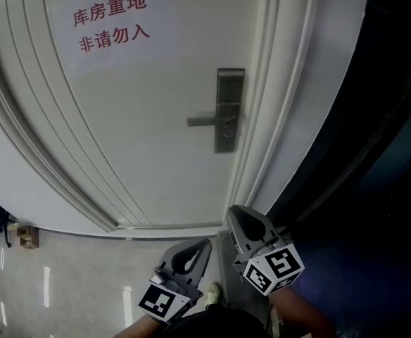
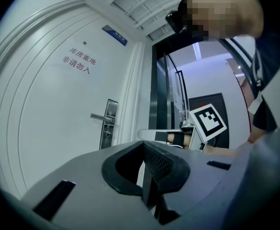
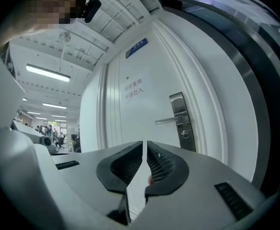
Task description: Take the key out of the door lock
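Observation:
The white door (image 1: 142, 118) carries a steel lock plate (image 1: 229, 109) with a lever handle (image 1: 205, 120) pointing left. Below the handle sits the keyhole (image 3: 184, 134), also visible as a small round spot (image 2: 107, 134); a key there is too small to make out. Both grippers hang low near the door's bottom edge, well below and short of the lock. My left gripper (image 1: 205, 245) is shut with nothing between its pads. My right gripper (image 1: 234, 214) is beside it on the right, also shut and empty. Its marker cube (image 2: 208, 121) shows in the left gripper view.
A red-lettered sign (image 1: 111, 21) is printed on the door's upper part. The white door frame (image 1: 290, 97) runs down the right of the lock, with dark glass panelling (image 1: 374, 153) beyond it. A small brown object (image 1: 27, 236) sits on the glossy floor at left.

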The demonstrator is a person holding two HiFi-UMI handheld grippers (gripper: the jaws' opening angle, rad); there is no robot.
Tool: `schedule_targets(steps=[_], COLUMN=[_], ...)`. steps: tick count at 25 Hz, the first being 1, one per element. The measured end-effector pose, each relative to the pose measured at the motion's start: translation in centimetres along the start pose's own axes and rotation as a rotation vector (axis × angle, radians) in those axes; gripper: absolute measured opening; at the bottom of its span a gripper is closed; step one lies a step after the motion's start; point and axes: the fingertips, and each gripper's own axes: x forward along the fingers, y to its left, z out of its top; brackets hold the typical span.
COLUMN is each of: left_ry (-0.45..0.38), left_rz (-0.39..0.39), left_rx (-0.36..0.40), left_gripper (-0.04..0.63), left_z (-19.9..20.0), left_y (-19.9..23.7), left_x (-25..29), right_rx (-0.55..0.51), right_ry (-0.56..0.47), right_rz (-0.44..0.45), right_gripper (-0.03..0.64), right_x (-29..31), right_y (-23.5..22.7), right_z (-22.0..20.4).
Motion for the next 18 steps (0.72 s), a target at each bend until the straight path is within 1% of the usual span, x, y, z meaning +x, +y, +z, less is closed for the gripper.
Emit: schedule_targets(steps=[4,8,9,11,12,18], left_ry=[0.010,0.017,0.019,0.024,0.024,0.030], left_rz=[0.027,0.051,0.054,0.055,0.052,0.021], left_rx=[0.001,0.000,0.001,0.002,0.004,0.005], left_gripper=[0.006,0.006,0.006,0.006,0.006,0.006], left_z=[-0.2,-0.4,-0.4,-0.3,-0.2,-0.4], left_y=[1.8,3.5,3.8,4.4,4.7,6.2], left_x=[3.4,5.3,5.7,6.5,7.0,9.1], right_rx=[0.013,0.013,0.012,0.012,0.010,-0.034], right_ry=[0.020,0.028,0.029,0.030,0.030,0.039], right_rz=[0.008,-0.016,-0.022,-0.034,-0.043,-0.143], right_gripper=[0.014,0.017,0.025,0.071,0.082,0.131], right_x=[2.9,5.5,6.1,7.4,8.1,12.3], right_y=[-3.4,-6.1,-6.6,-7.6,-8.1,-11.6], right_z=[-0.5,-0.9,-0.9,-0.8,-0.7,-0.8])
